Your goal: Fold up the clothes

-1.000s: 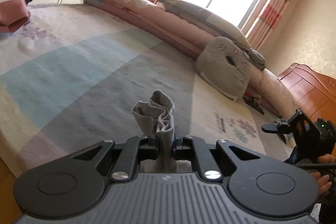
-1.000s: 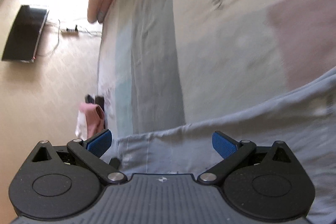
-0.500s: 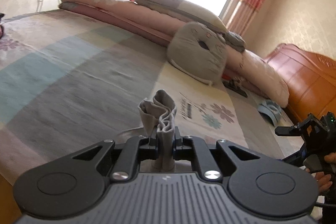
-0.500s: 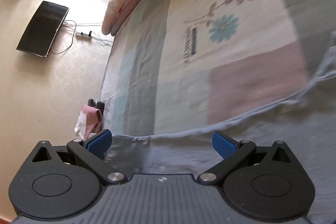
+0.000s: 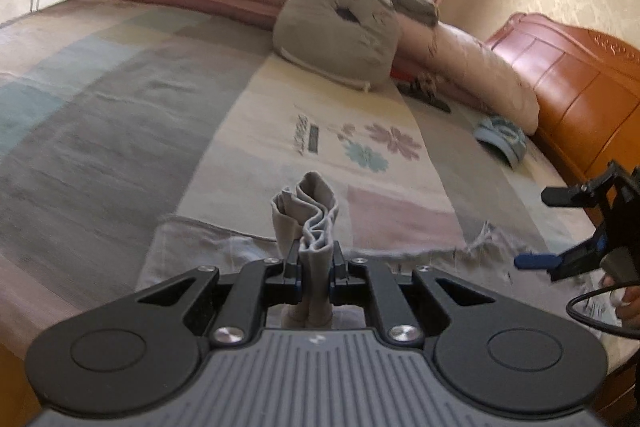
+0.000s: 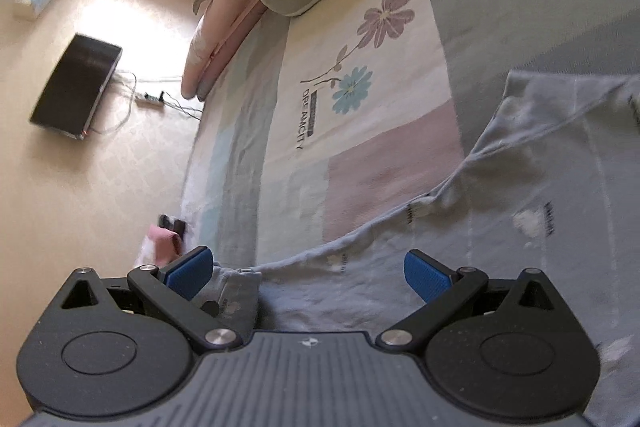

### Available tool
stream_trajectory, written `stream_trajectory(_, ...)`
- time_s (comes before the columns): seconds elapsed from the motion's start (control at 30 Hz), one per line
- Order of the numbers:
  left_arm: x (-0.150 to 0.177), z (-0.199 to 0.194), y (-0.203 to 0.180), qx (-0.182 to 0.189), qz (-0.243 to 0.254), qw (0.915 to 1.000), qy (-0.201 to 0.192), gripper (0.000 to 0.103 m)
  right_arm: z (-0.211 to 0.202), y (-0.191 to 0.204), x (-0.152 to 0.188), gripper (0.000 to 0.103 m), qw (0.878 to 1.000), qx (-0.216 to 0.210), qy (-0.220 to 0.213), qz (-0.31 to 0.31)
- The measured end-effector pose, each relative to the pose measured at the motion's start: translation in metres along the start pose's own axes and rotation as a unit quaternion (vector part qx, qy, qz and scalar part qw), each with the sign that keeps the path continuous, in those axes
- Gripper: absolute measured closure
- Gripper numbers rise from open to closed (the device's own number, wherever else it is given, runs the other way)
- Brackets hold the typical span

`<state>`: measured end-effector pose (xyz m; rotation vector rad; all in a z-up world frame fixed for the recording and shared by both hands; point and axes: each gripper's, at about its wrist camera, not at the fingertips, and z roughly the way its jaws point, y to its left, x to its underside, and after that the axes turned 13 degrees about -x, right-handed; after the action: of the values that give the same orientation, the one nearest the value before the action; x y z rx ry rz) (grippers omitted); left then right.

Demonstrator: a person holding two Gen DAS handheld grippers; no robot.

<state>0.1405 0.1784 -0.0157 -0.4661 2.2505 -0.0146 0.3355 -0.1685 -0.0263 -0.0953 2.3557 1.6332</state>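
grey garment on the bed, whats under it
The grey garment lies spread on the patchwork bedsheet, whose pink and cream patches show beyond its edge. Whatever lies beneath the spread cloth is covered, so I cannot tell.

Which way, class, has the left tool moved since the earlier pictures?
Yes. The left tool, shut on bunched grey cloth, swung toward the wooden headboard; the cushion slid left.

The left gripper [image 5: 316, 269] points slightly downward, its jaws pinched nearly together on a bunched fold of grey garment [image 5: 310, 223]; the right gripper [image 6: 308, 273] has its jaws spread wide, gripping nothing; fingers [image 5: 626, 301] curl around its handle.
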Motion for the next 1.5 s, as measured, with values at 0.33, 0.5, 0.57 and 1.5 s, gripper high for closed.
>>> stream_trajectory(0.33, 0.015, 0.018, -0.021, 0.002, 0.054, 0.9980, 0.033, 0.093, 0.004, 0.005, 0.000, 0.000, 0.996, 0.040, 0.016, -0.072)
stream_trajectory(0.5, 0.017, 0.011, -0.025, 0.060, 0.077, 0.9944, 0.039, 0.074, 0.010, 0.004, -0.002, 0.000, 0.993, 0.063, 0.018, -0.097)
stream_trajectory(0.57, 0.011, 0.001, -0.019, 0.090, 0.070, 0.9931, 0.028, 0.065, 0.012, 0.007, -0.002, 0.000, 0.990, 0.077, 0.018, -0.120)
stream_trajectory(1.5, -0.019, 0.082, 0.105, 0.084, 0.034, 0.9934, 0.069, 0.049, 0.196, 0.077, 0.101, 0.000, 0.901, 0.015, 0.234, -0.365)
